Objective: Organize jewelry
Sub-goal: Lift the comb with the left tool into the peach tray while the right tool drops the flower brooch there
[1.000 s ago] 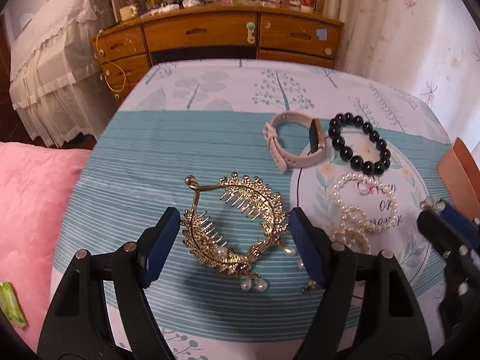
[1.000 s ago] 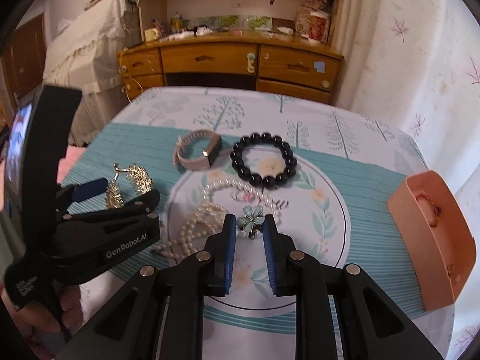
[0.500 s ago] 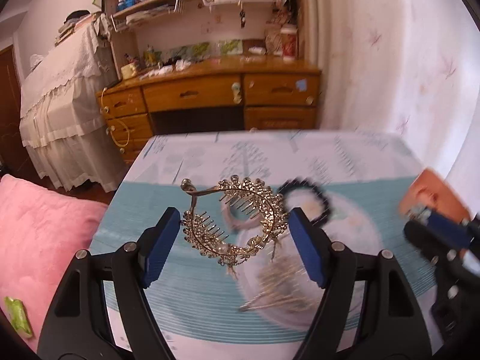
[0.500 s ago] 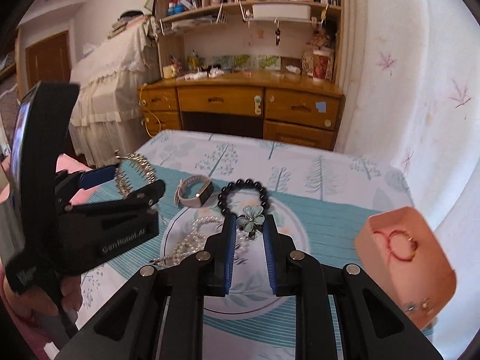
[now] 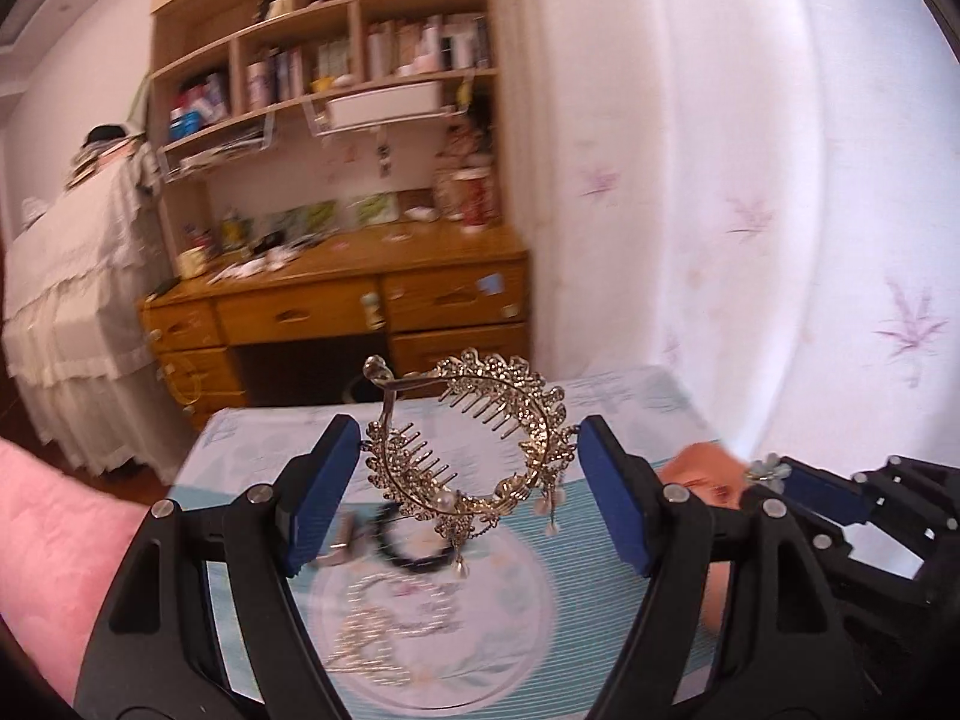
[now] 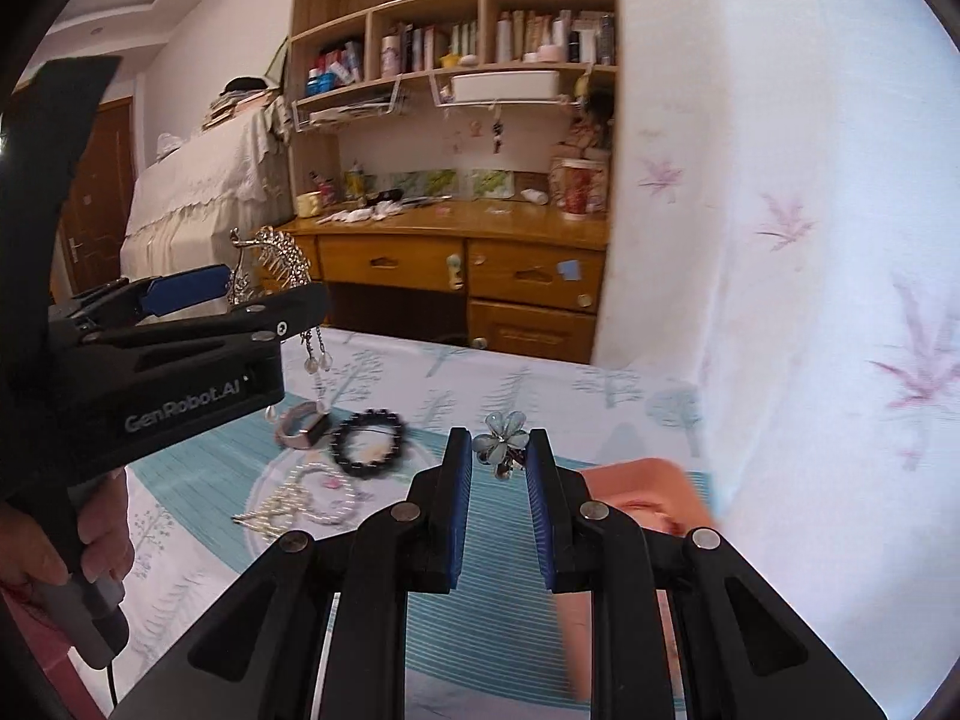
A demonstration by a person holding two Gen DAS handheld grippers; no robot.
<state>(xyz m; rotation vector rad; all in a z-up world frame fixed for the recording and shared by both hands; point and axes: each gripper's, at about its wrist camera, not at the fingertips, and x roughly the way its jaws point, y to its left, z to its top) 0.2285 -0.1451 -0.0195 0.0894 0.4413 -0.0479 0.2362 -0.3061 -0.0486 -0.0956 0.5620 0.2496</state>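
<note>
Your left hand-held gripper (image 5: 468,498) is raised above the table (image 6: 540,384), angled slightly downward, its pads spread wide and pinching the gold tiara (image 5: 474,450) across its width. To its right, your right hand-held gripper (image 6: 498,468) tilts down over the table too, pads nearly together, clamping the blue flower brooch (image 6: 501,438) just left of the pink box (image 6: 642,492).

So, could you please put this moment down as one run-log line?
left gripper: shut on gold tiara | right gripper: shut on flower clip | both above table | pink box: beside right gripper
</note>
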